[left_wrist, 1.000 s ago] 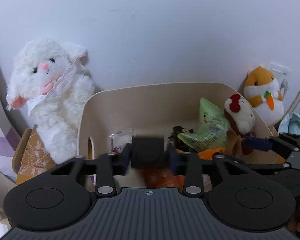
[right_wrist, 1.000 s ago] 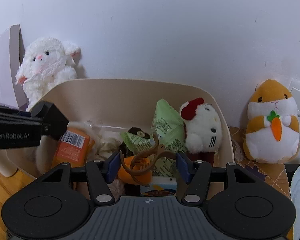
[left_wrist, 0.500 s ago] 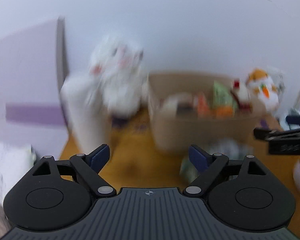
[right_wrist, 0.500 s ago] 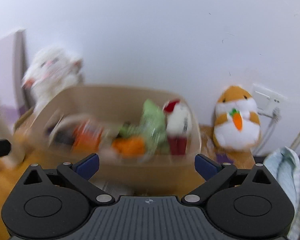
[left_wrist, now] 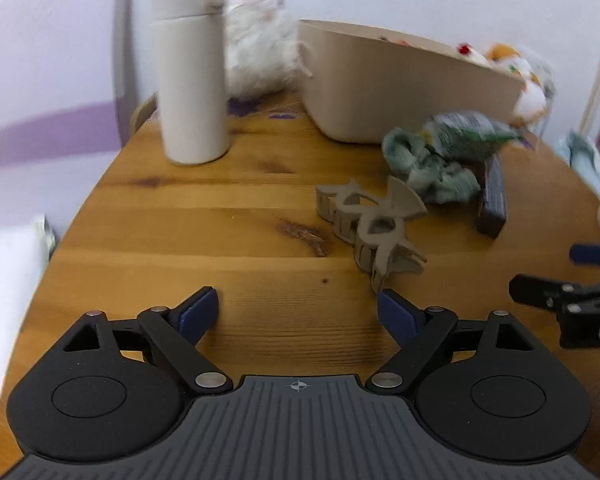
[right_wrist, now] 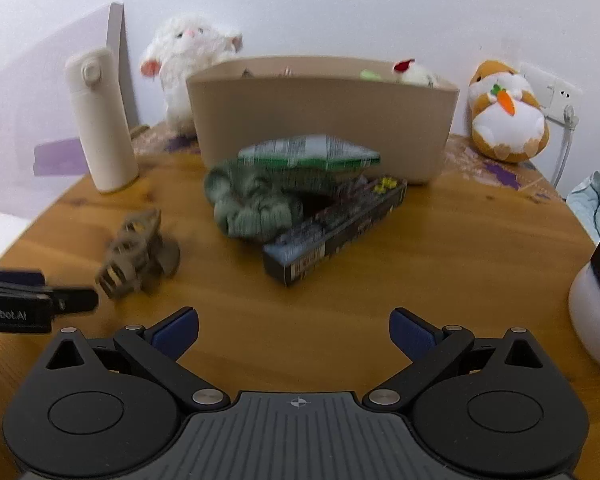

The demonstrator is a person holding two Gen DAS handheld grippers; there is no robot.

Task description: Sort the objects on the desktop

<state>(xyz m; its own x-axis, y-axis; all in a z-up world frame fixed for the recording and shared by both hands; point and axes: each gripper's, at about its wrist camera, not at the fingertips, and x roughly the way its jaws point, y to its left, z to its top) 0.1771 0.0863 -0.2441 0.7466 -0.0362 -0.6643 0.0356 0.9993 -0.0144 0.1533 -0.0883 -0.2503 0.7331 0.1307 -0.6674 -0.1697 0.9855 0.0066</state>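
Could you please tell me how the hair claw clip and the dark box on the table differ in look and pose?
The hair claw clip is tan, toothed and openwork; the dark box is long, solid and printed. The clip lies alone on bare wood; the box touches the green cloth. Both rest on the table, held by neither gripper.

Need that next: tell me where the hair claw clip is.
The hair claw clip lies on the wooden table, just ahead-right of the left gripper, left of the green scrunchie.
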